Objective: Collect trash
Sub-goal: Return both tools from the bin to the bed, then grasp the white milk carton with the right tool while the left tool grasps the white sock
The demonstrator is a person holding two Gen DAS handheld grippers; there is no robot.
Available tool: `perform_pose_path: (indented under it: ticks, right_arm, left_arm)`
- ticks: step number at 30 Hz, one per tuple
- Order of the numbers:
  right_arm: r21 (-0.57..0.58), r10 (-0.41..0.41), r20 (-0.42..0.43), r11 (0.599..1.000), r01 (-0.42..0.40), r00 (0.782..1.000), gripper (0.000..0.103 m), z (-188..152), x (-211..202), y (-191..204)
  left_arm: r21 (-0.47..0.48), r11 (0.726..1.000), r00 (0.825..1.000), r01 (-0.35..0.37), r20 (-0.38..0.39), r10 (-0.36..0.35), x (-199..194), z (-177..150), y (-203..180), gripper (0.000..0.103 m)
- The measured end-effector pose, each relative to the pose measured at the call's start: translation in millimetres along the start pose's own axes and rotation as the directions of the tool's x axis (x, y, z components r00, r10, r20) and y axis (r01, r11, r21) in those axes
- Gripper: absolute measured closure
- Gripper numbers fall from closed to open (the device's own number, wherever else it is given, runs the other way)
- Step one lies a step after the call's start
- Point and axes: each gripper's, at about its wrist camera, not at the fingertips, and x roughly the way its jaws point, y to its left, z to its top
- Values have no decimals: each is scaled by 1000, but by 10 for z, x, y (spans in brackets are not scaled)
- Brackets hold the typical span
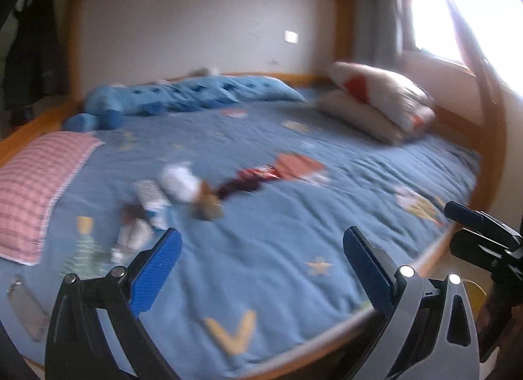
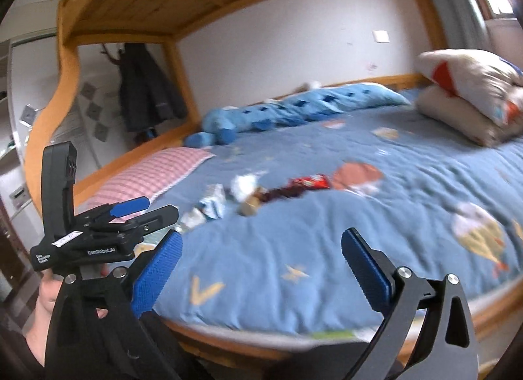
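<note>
The left claw (image 1: 261, 246) stands wide open with nothing between its blue pads, held above the near edge of the bed (image 1: 327, 216). The right claw (image 2: 261, 246) is just as wide open and empty, beside the left one and a little further along the same edge.

Past both claws, the trash lies in a loose line across the middle of the blue quilt: a red wrapper (image 2: 310, 181) at the right end, a dark crumpled piece (image 2: 281, 193) touching it, a brownish lump (image 2: 250, 206), a white crumpled wad (image 1: 179, 182), then a blue-and-white packet (image 1: 153, 198) and more pale scraps (image 1: 132, 233) toward the pink checked pillow (image 1: 36, 190). Both views are blurred, so what each piece is cannot be told for sure. A flat silvery thing, perhaps a phone (image 1: 26, 311), lies near the quilt's left corner; I judge it is not trash.

No piece is taken yet, so the step in hand looks like the approach. To do it well, I would bring each claw to its nearer end of the line, the left to the pale scraps, the right to the red wrapper. Come down with the jaws straddling one piece, press lightly so the soft quilt is not pinched along with it, and close only once the piece sits between the pads. No bin shows in either view.
</note>
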Motion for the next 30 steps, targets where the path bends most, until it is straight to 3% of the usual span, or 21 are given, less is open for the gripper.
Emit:
perform_pose_path:
  ticks: [6, 15, 30]
  right_arm:
    - [-30, 77, -9, 997, -77, 997, 8, 154, 428, 372]
    - [-56, 150, -27, 987, -151, 988, 8, 196, 895, 740]
    - [-140, 185, -111, 970, -200, 976, 8, 227, 1884, 1132]
  left_arm:
    - [-41, 996, 997, -78, 27, 79, -140, -10, 475, 4]
    - [-69, 990, 992, -120, 30, 122, -69, -96, 871, 4]
    - [-194, 966, 985, -171, -9, 172, 329, -259, 1821, 4]
